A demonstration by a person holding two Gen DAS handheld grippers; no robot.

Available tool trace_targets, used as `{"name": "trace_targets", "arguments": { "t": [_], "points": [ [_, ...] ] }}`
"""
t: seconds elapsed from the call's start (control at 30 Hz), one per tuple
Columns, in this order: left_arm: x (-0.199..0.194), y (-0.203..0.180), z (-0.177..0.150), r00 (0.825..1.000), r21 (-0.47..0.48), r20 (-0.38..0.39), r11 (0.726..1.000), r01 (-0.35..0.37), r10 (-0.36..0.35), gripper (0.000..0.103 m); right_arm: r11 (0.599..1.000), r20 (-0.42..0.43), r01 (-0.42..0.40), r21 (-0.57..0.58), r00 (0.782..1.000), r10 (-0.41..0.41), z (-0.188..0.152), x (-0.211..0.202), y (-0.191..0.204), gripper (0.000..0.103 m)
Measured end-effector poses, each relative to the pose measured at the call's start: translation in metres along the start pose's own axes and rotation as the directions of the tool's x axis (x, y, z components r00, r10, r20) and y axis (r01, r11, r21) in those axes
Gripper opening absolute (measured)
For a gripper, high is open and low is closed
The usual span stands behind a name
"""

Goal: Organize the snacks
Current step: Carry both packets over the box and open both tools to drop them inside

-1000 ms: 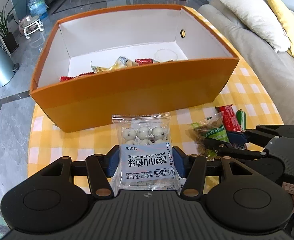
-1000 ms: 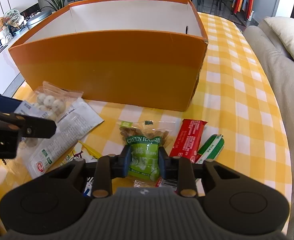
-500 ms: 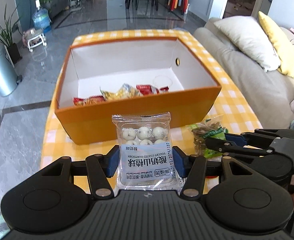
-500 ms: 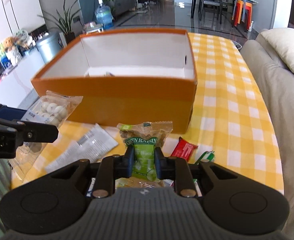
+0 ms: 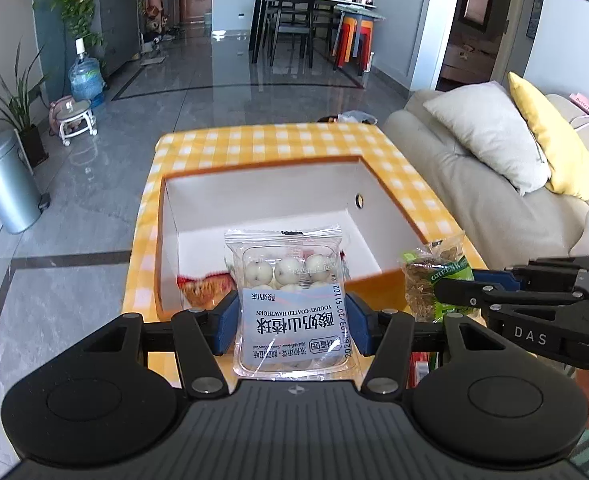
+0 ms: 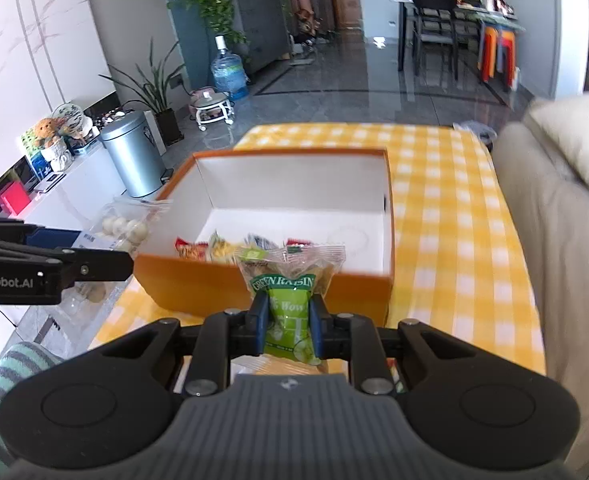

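Observation:
My left gripper point(image 5: 292, 324) is shut on a clear pack of yogurt-coated hawthorn balls point(image 5: 290, 280) and holds it high above the near side of the orange box point(image 5: 262, 196). My right gripper point(image 6: 286, 322) is shut on a green raisin bag point(image 6: 288, 288), raised over the near wall of the orange box point(image 6: 388, 216). Several snack packets point(image 6: 230, 246) lie inside the box at its near end. The raisin bag point(image 5: 434, 276) also shows in the left wrist view, and the hawthorn pack point(image 6: 124, 226) in the right wrist view.
The box stands on a yellow checked tablecloth point(image 6: 454, 216). A beige sofa point(image 5: 474, 184) with pillows runs along the table's right side. A metal bin point(image 6: 132, 156) and a white cabinet stand left of the table.
Both grippers have lifted their packs well up from the table, so the box now lies farther below and its inside shows. Both grips are unchanged.

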State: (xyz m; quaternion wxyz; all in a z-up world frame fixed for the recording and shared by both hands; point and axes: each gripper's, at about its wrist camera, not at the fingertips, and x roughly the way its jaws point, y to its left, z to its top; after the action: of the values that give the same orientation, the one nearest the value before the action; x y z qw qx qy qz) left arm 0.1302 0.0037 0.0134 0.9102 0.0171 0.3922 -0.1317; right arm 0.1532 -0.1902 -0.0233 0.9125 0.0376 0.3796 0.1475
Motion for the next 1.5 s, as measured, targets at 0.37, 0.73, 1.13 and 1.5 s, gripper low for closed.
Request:
{"name": "trace_targets", "arguments": {
  "t": [0.37,0.73,1.13,1.5],
  "points": [
    [0.022,0.010,0.046,1.000,0.063,0.011,0.998,-0.029,0.029,0.063,0.988,-0.003,0.040,-0.146,0.999,-0.041,0.070,0.024,0.013,0.018],
    [0.097,0.021,0.064,0.989,0.159,-0.108,0.984,-0.085,0.103,0.063,0.962,-0.126,0.069,-0.264,0.986,-0.105,0.093,0.098,0.014,0.018],
    [0.178,0.030,0.058,0.940,0.218,-0.269,0.964,-0.152,0.208,0.063,0.930,-0.356,0.052,-0.365,0.915,-0.190,0.084,0.188,0.009,0.018],
    [0.204,0.021,0.044,0.909,0.297,-0.335,0.944,-0.147,0.247,0.064,0.889,-0.395,0.037,-0.457,0.887,-0.240,0.079,0.210,0.019,0.017]
  ]
}}
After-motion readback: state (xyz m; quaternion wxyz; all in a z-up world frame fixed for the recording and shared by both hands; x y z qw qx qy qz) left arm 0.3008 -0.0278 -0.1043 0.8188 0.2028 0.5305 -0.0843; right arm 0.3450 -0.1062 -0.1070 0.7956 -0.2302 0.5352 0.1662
